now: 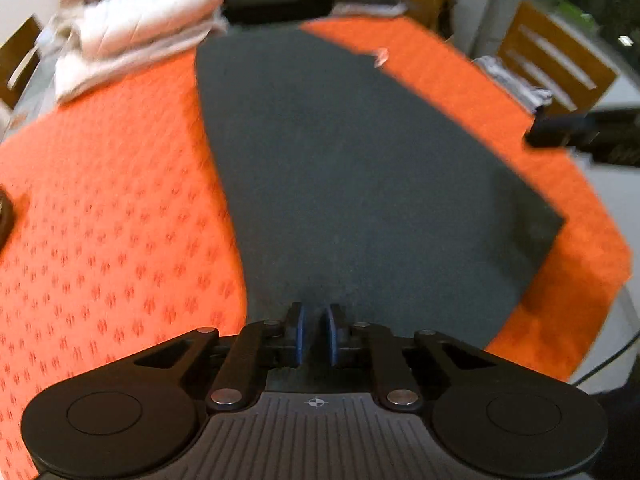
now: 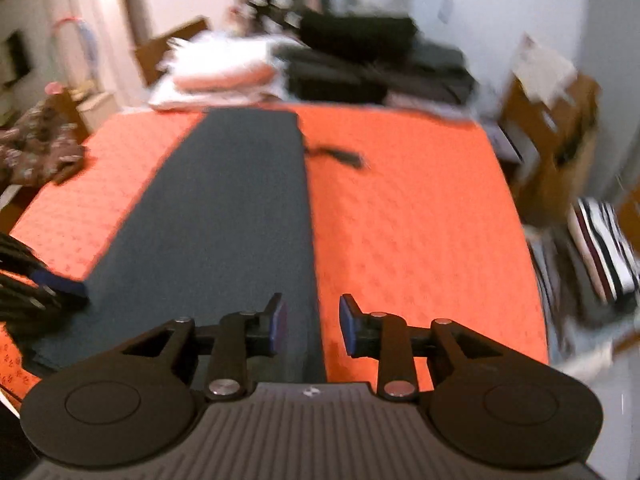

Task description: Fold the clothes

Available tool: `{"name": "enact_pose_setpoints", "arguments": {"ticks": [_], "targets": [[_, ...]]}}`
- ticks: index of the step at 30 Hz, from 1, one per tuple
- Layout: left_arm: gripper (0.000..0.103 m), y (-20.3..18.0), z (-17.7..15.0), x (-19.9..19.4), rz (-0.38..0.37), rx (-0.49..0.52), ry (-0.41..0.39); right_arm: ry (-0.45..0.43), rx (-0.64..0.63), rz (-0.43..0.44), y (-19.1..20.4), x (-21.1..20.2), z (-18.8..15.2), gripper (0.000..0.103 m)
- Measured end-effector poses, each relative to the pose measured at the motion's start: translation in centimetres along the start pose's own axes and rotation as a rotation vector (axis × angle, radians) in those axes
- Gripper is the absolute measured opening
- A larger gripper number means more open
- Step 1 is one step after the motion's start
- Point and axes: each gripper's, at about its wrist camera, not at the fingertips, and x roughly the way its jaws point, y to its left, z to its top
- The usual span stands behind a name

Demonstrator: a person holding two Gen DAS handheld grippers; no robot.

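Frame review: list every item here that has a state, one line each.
dark grey garment: folded into a long strip, flat on the cloth
orange tablecloth: spread flat
left gripper: nearly closed over the garment's near end; grip unclear
right gripper: open, nothing between the pads
white clothes: folded, stacked at far edge
black clothes: piled beside them

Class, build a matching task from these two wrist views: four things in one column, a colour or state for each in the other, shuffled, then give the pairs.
Things:
1. tablecloth
2. folded garment
3. right gripper
4. stack of pale laundry

Descriptions:
A. jaws apart, nothing between them
B. dark grey, lying flat in a long strip
C. orange with a small repeated pattern
D. white and pinkish, at the far edge of the table

Pairs: 1-C, 2-B, 3-A, 4-D
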Motion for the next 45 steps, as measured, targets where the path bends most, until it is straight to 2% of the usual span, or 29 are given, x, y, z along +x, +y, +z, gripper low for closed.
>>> {"name": "enact_pose_setpoints", "arguments": {"ticks": [5,8,9,13,16,20,22,26,29,36,37,39,45], "targets": [[0.016,-0.2,-0.6,0.0,0.04,-0.124,-0.029,0.05,-0.104,0.18,0.6,3.5,0.9,0.033],[0.017,-0.3,-0.9,-0.7,0.059,-0.17,-0.041,0.129,-0.139,0.205,-0.2,6.3,-0.1,0.03],[0.019,-0.3,-1.1,-0.9,0.064,-0.185,-0.04,0.139,-0.151,0.217,-0.6,6.7,-0.4,0.026],[0.021,0.9,-1.8,-1.5,0.074,-0.293,-0.031,0.161,-0.174,0.292,-1.6,6.5,0.6,0.025],[0.021,2.0,-1.7,-3.3,0.058,-0.385,-0.067,0.152,-0.17,0.35,-1.9,5.9,2.5,0.026],[0.021,3.0,-0.4,-4.3,0.015,-0.433,-0.114,0.16,-0.131,0.448,-1.8,6.6,4.9,0.026],[0.02,3.1,0.8,-3.8,-0.005,-0.446,-0.121,0.173,-0.108,0.488,-1.2,7.6,6.1,0.025],[0.014,3.8,3.3,-1.3,-0.104,-0.472,-0.104,0.227,-0.027,0.568,-0.1,10.5,8.1,0.014],[0.007,4.5,5.2,0.7,-0.184,-0.495,-0.069,0.258,0.029,0.599,0.3,12.5,9.2,0.012],[0.006,7.0,8.0,5.1,-0.304,-0.526,-0.009,0.332,0.128,0.632,0.3,17.1,9.9,0.01],[0.006,7.5,8.0,5.6,-0.311,-0.54,-0.001,0.345,0.135,0.63,0.3,17.8,9.8,0.009],[0.003,8.7,7.7,6.4,-0.326,-0.576,0.018,0.369,0.142,0.616,-0.1,18.8,9.4,0.0],[0.004,11.7,5.0,6.8,-0.376,-0.696,0.002,0.369,0.182,0.588,-3.7,18.6,9.0,0.0]]}}
